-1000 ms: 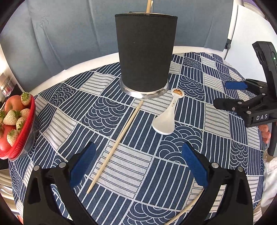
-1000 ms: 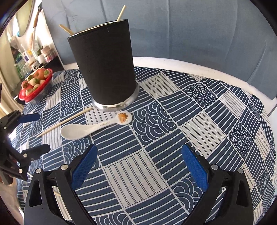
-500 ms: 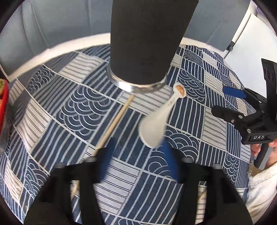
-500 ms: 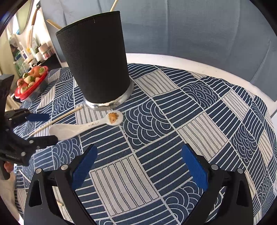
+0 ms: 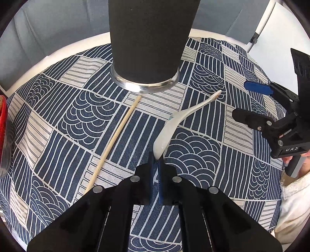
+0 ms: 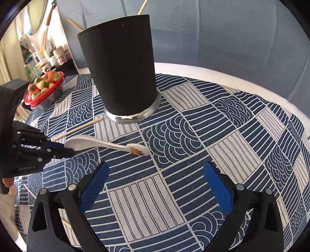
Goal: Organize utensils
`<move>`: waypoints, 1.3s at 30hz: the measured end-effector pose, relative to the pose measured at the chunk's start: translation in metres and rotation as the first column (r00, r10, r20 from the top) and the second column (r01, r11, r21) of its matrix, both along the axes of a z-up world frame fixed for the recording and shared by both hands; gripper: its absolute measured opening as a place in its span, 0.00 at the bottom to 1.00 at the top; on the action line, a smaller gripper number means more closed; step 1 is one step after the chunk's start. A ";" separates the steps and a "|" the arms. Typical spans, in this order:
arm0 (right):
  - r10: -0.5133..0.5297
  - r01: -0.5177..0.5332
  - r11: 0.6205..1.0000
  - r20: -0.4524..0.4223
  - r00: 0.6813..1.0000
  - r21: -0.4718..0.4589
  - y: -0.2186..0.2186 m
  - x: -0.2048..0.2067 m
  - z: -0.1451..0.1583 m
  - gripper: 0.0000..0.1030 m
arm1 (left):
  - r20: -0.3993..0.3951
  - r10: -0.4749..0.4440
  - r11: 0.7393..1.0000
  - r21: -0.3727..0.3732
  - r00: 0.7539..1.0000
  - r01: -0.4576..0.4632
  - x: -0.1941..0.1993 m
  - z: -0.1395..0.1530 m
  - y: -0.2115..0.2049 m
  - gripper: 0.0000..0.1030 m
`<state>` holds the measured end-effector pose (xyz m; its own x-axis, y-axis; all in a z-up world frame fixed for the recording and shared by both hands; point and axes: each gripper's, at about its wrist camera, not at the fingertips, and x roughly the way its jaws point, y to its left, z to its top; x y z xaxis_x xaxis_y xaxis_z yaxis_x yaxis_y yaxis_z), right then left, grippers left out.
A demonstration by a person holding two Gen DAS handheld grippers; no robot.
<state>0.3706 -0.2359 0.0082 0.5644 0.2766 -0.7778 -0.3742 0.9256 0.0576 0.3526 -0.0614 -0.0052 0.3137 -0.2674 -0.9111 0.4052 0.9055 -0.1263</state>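
1. The left gripper [image 5: 155, 161] points steeply down at the table; its blue pads [image 5: 150, 174] are pinched on the rim of the bowl of a white spoon [image 5: 175, 124], so the spoon is grasped; its jaws have just been closing, with the spoon's bowl between them.
2. The spoon runs away from the left gripper's tips toward the upper right; its handle end, with an orange mark, sits farthest from the pads; in the right wrist view the handle tip [image 6: 138, 150] seems to touch the cloth while the bowl is raised, though the angle makes this hard to confirm.
3. Straight ahead of the left gripper, past the spoon, stands a black cup [image 5: 148, 38] on a silver base; sticks [image 6: 142, 6] poke out of its top.
4. One loose chopstick [image 5: 114, 141] lies on the blue patterned tablecloth [image 5: 193, 193], just left of the left gripper's fingers, its far end near the cup's base.
5. The right gripper [image 6: 156, 186] holds nothing; its blue pads stand wide apart over bare cloth; the spoon lies just ahead of its left finger; the cup is farther ahead.
6. Far to the left of the right gripper, a red bowl [image 6: 45, 91] of fruit sits at the table's edge.
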 end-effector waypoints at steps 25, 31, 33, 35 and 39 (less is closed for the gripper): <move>0.461 -0.446 0.862 0.005 0.887 -0.241 0.078 -0.016 -0.016 0.13 | 0.090 -0.023 0.998 0.062 0.996 0.017 -0.012 0.025 0.022 0.03; 0.477 -0.461 0.853 0.005 0.879 -0.246 0.079 -0.021 -0.013 0.05 | 0.138 -0.042 0.996 0.080 0.989 0.031 -0.018 0.040 0.022 0.02; 0.491 -0.474 0.845 0.009 0.871 -0.247 0.086 -0.023 -0.014 0.05 | 0.149 -0.039 0.996 0.083 0.988 0.027 -0.018 0.045 0.023 0.02; 0.491 -0.472 0.847 0.020 0.871 -0.243 0.088 -0.024 -0.014 0.05 | 0.157 -0.031 0.997 0.074 0.987 0.020 -0.017 0.050 0.026 0.02; 0.498 -0.481 0.851 0.031 0.867 -0.211 0.088 -0.026 -0.012 0.05 | 0.176 -0.029 0.996 0.093 0.984 0.012 -0.016 0.055 0.030 0.02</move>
